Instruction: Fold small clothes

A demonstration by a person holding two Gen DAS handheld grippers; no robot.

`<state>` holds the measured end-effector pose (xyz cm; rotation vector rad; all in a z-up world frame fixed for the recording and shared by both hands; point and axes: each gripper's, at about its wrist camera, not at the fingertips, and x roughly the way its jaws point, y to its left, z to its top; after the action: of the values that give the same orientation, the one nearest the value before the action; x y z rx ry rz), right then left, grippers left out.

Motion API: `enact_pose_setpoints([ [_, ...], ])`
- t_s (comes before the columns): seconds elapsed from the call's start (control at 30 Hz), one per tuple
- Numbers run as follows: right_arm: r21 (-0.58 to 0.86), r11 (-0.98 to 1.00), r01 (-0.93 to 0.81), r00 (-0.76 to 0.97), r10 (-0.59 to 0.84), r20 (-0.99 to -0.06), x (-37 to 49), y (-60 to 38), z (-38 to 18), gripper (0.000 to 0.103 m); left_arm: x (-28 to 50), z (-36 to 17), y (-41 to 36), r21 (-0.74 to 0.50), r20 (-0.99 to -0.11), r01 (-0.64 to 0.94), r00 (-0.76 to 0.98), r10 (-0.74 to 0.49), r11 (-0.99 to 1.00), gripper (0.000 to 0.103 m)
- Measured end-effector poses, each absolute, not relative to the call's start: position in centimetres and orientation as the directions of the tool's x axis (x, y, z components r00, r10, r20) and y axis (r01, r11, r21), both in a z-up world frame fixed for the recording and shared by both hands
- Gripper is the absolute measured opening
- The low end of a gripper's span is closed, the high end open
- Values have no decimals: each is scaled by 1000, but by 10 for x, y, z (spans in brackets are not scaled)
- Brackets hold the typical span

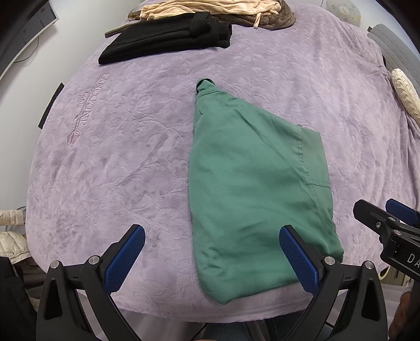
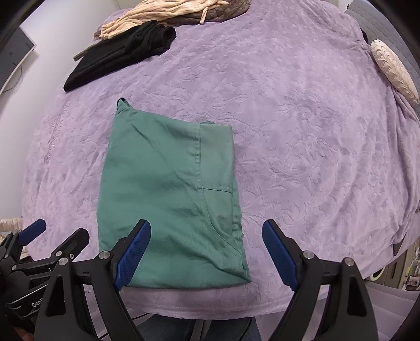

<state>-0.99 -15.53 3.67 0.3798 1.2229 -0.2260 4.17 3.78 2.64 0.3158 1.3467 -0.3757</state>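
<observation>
A green garment (image 1: 252,183) lies folded flat on the purple blanket (image 1: 118,157), near its front edge; it also shows in the right wrist view (image 2: 168,188). My left gripper (image 1: 212,251) is open and empty, held above the garment's near left corner. My right gripper (image 2: 207,249) is open and empty, above the garment's near right corner. The right gripper also shows at the right edge of the left wrist view (image 1: 388,223); the left gripper shows at the left edge of the right wrist view (image 2: 50,236).
A folded black garment (image 1: 165,39) and a pile of beige and brown clothes (image 1: 210,10) lie at the far side of the blanket (image 2: 302,131). A cream cushion (image 2: 393,70) lies at the far right. A monitor (image 1: 23,26) stands far left.
</observation>
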Motion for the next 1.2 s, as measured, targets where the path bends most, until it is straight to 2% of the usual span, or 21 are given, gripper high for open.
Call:
enact_pose_setpoints([
  [1.2,157,913,376,326,28,-945,-9,-156,37,89,42,29,37,5,-980,436,183,-84,900,102],
])
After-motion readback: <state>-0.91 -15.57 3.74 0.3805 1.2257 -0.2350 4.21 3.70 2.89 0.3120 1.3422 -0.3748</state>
